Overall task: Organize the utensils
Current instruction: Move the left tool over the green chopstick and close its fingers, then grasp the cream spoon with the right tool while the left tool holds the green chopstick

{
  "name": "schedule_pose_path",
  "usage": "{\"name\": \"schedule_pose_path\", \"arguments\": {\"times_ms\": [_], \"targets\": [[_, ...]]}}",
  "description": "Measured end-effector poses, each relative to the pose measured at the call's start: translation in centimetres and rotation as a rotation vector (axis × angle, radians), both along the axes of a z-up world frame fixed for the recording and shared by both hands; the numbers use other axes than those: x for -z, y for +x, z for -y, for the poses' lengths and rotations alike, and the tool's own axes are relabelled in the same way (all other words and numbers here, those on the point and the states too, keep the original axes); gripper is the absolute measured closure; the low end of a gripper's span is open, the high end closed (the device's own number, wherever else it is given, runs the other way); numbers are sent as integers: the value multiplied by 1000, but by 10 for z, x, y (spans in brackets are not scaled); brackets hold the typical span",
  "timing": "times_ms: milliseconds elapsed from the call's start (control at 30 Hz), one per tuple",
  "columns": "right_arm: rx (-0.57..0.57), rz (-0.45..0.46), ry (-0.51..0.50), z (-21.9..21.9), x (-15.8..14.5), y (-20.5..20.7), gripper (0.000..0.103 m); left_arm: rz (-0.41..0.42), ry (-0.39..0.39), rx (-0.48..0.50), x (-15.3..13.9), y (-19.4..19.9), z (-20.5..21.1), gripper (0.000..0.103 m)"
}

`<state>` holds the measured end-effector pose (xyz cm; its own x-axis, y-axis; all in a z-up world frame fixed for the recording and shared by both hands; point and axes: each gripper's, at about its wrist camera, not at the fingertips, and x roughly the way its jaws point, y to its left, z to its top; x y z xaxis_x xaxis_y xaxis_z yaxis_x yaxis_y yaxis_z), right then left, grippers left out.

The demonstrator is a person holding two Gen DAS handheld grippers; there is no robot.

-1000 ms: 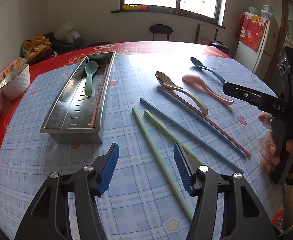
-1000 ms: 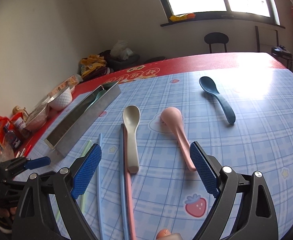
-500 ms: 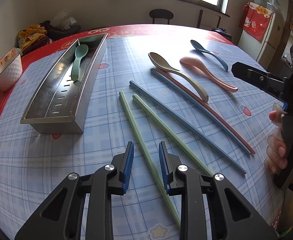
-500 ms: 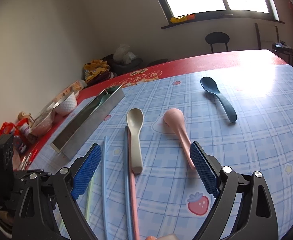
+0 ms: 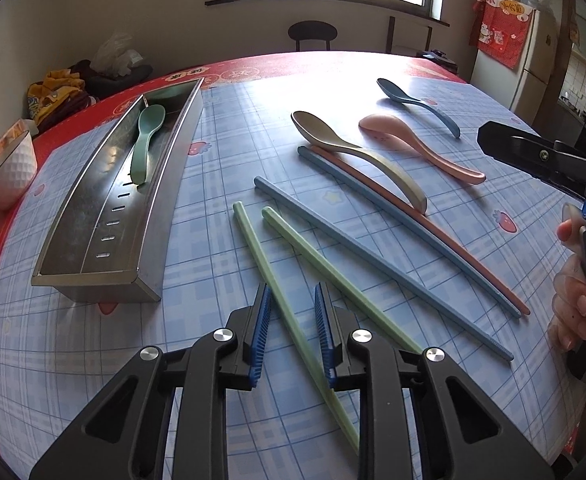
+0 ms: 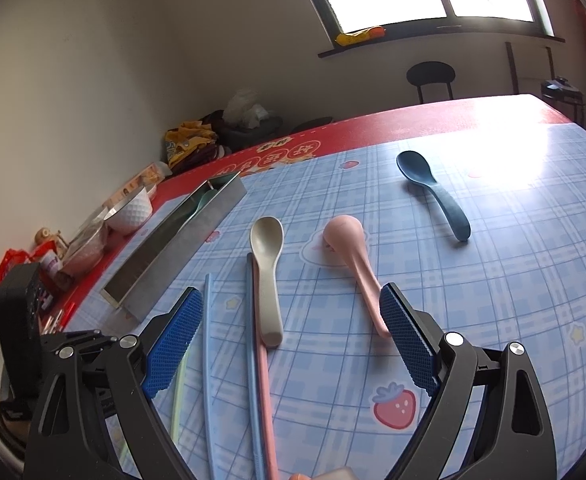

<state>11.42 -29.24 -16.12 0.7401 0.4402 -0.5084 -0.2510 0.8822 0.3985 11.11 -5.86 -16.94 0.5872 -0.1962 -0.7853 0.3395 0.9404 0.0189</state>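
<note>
Right, risks from here, biggest thing first:

1. Table (image 5: 197,360): the plaid cloth looks slick and flat. A thin stick lying flush on it gives the pads little to bite, so a close that lands too high probably skates over the stick.
2. Tray (image 5: 93,292): it sits well apart, up-left of the left gripper, with only the green spoon (image 5: 145,148) inside. It is long and narrow. If the stick is carried crosswise, it may bridge the walls or clip the rim and never drop in.
3. Left gripper (image 5: 292,288): the jaws have just been closing and stand narrow, straddling the near green chopstick (image 5: 261,256). A gap shows on both sides, so nothing is pinched yet. The grab point sits toward the thin end. I expect the long thick end to droop or pivot on lift.
4. Right gripper (image 6: 291,294): the jaws are spread wide, holding nothing, above the beige spoon (image 6: 267,264) and pink spoon (image 6: 357,264). Any dip likely nudges the pink handle beside its right pad.
5. Second green chopstick (image 5: 313,256): it lies just beside the right-hand pad, and the two sticks draw together toward their far ends. The pad could drag it, or trap both sticks.
6. Blue chopstick (image 5: 373,264): it is next over. A swinging green stick could sweep into it and scatter the row.
</note>
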Motion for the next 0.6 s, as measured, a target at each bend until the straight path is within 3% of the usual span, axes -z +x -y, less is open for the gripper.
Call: {"name": "schedule_pose_path", "arguments": {"times_ms": [167, 300, 600], "targets": [[-3, -10, 3, 1, 1, 2, 16, 1, -17, 1, 1, -5, -2, 82], [-3, -17, 5, 1, 2, 4, 16, -1, -38, -8, 1, -4, -5, 91], [-5, -23, 17, 3, 3, 6, 16, 4, -41, 20, 1, -5, 0, 94]]}}
